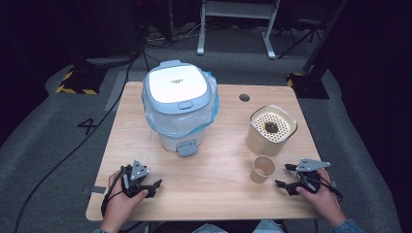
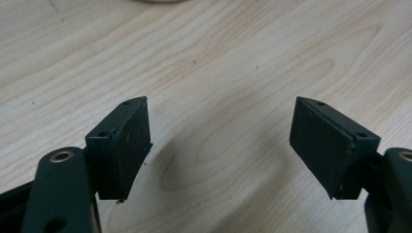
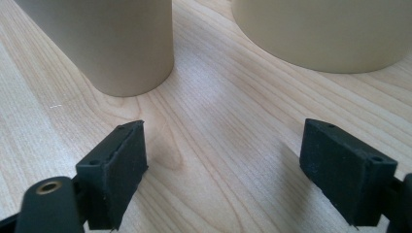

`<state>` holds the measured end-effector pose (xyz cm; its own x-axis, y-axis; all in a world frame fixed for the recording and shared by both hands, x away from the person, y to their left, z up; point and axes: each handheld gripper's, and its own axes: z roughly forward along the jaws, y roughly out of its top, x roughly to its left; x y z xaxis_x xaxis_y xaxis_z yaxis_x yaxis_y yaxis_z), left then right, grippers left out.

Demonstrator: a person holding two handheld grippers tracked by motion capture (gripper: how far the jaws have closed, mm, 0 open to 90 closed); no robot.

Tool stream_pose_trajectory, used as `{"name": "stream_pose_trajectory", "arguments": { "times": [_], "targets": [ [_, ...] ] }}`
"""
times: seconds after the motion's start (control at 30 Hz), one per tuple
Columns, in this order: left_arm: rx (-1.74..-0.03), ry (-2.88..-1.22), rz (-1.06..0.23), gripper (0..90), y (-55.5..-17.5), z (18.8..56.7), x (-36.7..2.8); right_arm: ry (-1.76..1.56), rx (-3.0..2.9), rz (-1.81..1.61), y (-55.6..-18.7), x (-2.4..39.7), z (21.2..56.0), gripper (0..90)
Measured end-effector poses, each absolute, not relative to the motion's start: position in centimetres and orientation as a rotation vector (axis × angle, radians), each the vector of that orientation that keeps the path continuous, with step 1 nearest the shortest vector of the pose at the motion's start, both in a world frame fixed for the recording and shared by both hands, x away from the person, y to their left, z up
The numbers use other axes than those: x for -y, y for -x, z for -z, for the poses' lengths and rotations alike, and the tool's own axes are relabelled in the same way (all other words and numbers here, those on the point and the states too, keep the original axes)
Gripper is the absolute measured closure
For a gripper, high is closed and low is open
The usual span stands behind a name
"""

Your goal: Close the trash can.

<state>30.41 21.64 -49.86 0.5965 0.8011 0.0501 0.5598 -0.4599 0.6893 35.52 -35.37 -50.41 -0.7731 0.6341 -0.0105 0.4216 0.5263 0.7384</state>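
My left gripper (image 1: 155, 188) rests low over the wooden table (image 1: 214, 194) near its front left, held by a hand. Its jaws stand open, with bare wood between them in the left gripper view (image 2: 221, 104). My right gripper (image 1: 283, 175) sits at the front right, open, just right of a beige paper cup (image 1: 263, 168). In the right gripper view its jaws (image 3: 223, 126) frame bare wood; the cup (image 3: 107, 43) stands ahead on the left and a beige container (image 3: 325, 34) ahead on the right. That container (image 1: 272, 128) carries a perforated top with a small dark lump on it.
A white and blue lidded bin (image 1: 179, 104) lined with a clear plastic bag stands at the middle back of the table, its lid down. A round dark hole (image 1: 244, 97) marks the back right of the tabletop. Grey carpet, cables and stands surround the table.
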Motion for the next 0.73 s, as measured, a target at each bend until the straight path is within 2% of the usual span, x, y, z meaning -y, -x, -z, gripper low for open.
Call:
{"name": "stream_pose_trajectory", "arguments": {
  "times": [0.43,0.73],
  "targets": [
    [-1.173,-2.121,-0.443,15.9,-30.5,50.49,-21.98,-0.885,-2.49,-1.093,-35.52,35.37,50.42,17.4],
    [-1.18,-2.119,-0.447,15.7,-30.54,50.48,-21.96,-0.894,-2.488,-1.09,-35.56,35.34,50.43,15.9]
  ]
}}
